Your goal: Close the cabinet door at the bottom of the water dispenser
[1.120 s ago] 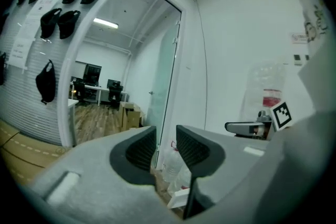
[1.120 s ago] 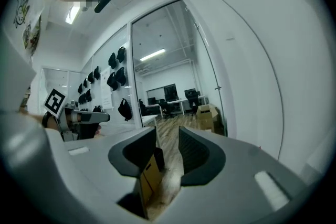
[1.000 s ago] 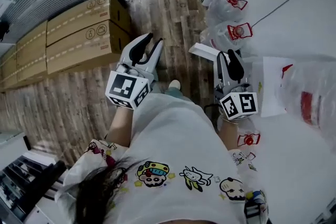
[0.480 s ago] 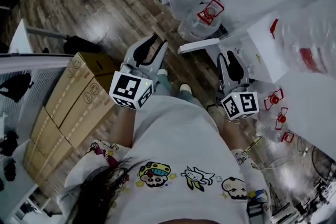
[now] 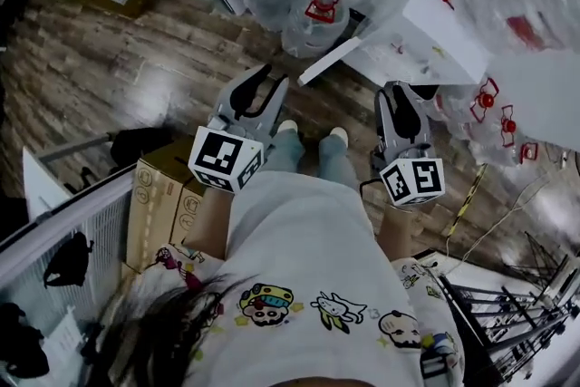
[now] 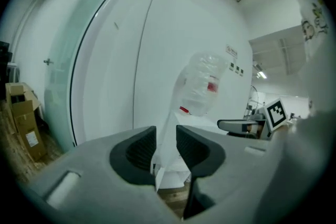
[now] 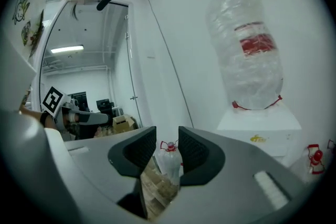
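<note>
Wood-plank flooring [image 5: 136,77] fills the head view. At far left stand stacked cardboard boxes [image 5: 168,195] beside the person. To their right the left gripper [image 5: 272,75] points toward the wall; its own view shows the two dark pads [image 6: 140,147] parted by a narrow gap with nothing gripped, and only the distant white cabinet is seen through it. Above and ahead of it, two water jugs [image 5: 317,9] with red handles stand on the floor against the wall. Right of the jugs, the cabinet door [image 5: 331,61] is open, swung out from the base of the water dispenser [image 5: 435,32] as a thin white panel, and it lies apart from both grippers. Further right, the right gripper [image 5: 401,91] is held level near the dispenser's front; its pads [image 7: 193,149] also stand apart and empty, framing a far-off jug. An inverted bottle [image 7: 247,60] sits on top of the dispenser.
</note>
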The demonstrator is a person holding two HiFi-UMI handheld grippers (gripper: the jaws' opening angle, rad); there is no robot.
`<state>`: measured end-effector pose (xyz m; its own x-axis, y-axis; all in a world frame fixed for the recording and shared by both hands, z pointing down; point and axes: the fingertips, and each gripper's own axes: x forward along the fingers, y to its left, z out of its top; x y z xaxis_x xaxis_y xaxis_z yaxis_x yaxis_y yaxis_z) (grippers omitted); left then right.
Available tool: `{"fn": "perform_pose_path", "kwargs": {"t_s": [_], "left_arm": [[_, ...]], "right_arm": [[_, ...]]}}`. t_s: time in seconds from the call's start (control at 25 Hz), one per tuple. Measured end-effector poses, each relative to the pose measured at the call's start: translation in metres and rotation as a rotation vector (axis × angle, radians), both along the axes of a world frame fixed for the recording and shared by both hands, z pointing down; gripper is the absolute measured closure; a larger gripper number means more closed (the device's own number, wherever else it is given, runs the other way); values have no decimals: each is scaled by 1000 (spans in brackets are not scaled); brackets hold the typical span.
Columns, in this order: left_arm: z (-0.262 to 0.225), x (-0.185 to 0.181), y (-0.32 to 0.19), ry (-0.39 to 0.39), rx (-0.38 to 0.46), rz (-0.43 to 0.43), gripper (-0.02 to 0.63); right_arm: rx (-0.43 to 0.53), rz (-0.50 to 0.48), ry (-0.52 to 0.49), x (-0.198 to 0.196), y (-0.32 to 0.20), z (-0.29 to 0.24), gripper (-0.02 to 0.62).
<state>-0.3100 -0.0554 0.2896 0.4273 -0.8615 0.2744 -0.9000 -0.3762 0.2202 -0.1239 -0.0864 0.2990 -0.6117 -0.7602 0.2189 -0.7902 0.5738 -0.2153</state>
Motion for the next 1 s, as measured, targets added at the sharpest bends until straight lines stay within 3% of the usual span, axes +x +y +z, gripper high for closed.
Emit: {"fn": "perform_pose_path", "kwargs": {"t_s": [0.32,0.64,1.0], "left_arm": [[28,34,-17,-17,-57,173,494],[60,59,-27,-12,-99,208,474],[132,87,-38,-63,-185,240,446]], "right_arm": [[-33,155,-3,33,13,18,459],[-103,161,14,56,17,50,449],[-186,172,-18,69,6,111,449]]}}
